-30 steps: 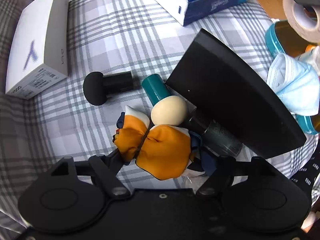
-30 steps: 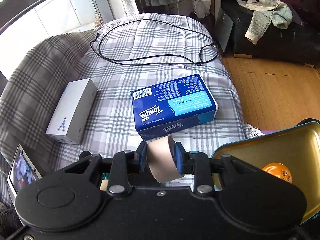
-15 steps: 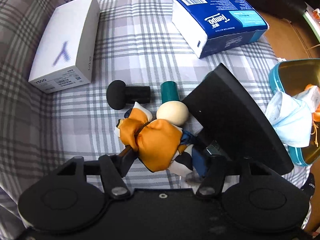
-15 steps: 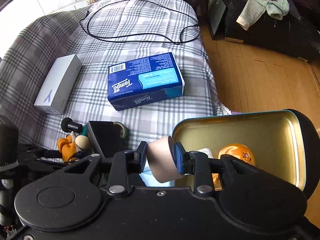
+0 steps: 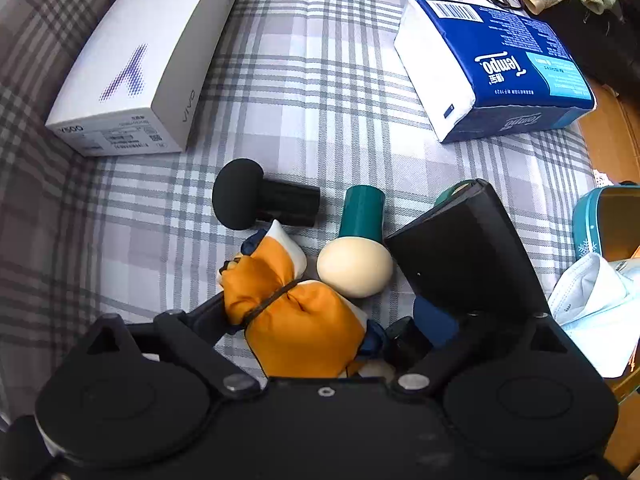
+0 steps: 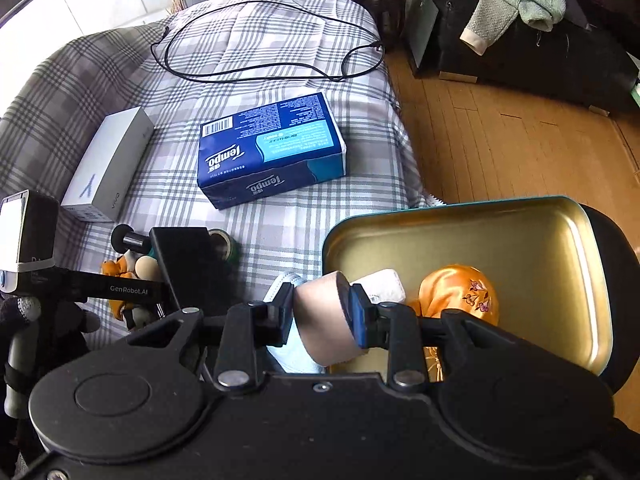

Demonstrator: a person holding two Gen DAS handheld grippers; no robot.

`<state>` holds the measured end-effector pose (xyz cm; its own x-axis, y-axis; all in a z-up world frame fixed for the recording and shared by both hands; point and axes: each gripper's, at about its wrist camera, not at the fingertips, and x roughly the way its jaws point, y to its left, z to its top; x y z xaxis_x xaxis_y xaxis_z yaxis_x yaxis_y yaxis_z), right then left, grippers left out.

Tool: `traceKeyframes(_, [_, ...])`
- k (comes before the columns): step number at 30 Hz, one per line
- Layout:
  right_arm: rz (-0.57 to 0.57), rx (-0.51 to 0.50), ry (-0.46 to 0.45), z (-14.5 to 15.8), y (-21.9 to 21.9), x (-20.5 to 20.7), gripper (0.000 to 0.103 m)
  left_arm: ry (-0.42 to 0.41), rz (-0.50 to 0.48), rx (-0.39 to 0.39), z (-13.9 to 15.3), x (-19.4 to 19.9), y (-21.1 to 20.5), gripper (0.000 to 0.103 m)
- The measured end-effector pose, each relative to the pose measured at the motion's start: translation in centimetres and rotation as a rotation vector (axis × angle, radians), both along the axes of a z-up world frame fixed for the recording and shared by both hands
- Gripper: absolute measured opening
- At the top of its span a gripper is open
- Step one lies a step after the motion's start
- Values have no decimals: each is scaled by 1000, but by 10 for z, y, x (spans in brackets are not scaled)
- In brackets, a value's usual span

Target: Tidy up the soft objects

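My left gripper is shut on an orange, white and navy cloth bundle tied with a black band, just above the plaid bedspread. My right gripper is shut on a beige tape roll, held over the near rim of an open teal tin with a gold inside. The tin holds an orange satin pouch and a white pad. A light blue face mask hangs over the tin's edge.
On the bedspread lie a white phone box, a blue Tempo tissue pack, a black puff applicator, a teal-handled cream sponge, a black wedge-shaped object and a black cable. Wooden floor is to the right.
My left gripper has lifted and drawn back with the cloth bundle. My right gripper has carried the tape roll right, over the open tin.
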<state>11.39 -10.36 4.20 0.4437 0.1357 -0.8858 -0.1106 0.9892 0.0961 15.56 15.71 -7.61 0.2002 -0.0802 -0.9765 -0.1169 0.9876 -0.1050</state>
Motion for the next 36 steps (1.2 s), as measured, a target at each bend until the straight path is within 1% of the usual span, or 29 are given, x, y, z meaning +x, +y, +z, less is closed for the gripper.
traceKeyframes(1, [-9,7,-1,1,-2,1,31,5,18,-19,-1,0,4,87])
traceKeyframes(2, [-19,15,-4,2,-3,3,31,6,35,-28,-1,-1,8,75])
traceKeyframes(3, [-26,20,-9,2,-4,3,31,8,47,-29,-2,-2,10,59])
traceKeyframes(6, [-35,39,-20,5,-5,5,31,3,52,-39,1,-7,11,51])
traceKeyframes(8, [-38,47,-20,6,-5,6,31,-3,47,-27,3,-9,9,48])
traceKeyframes(12, [-42,48,-18,5,-7,7,31,-32,58,-33,14,-17,13,44])
traceKeyframes(18, [-64,54,-18,6,-13,9,31,-91,81,-72,42,-31,25,43])
traceKeyframes(21, [-82,55,-12,6,-17,10,31,-123,91,-59,57,-37,29,43])
traceKeyframes(25, [-106,52,-5,6,-24,11,31,-177,83,-54,85,-44,28,43])
traceKeyframes(27, [-121,47,3,6,-29,12,31,-202,64,-47,102,-47,20,43])
traceKeyframes(30, [-160,37,18,4,-40,12,31,-235,17,-51,119,-46,2,43])
traceKeyframes(33, [-201,18,22,3,-52,10,31,-256,-35,-73,133,-45,-25,43])
traceKeyframes(36, [-245,8,27,3,-66,7,31,-261,-90,-105,142,-43,-56,43])
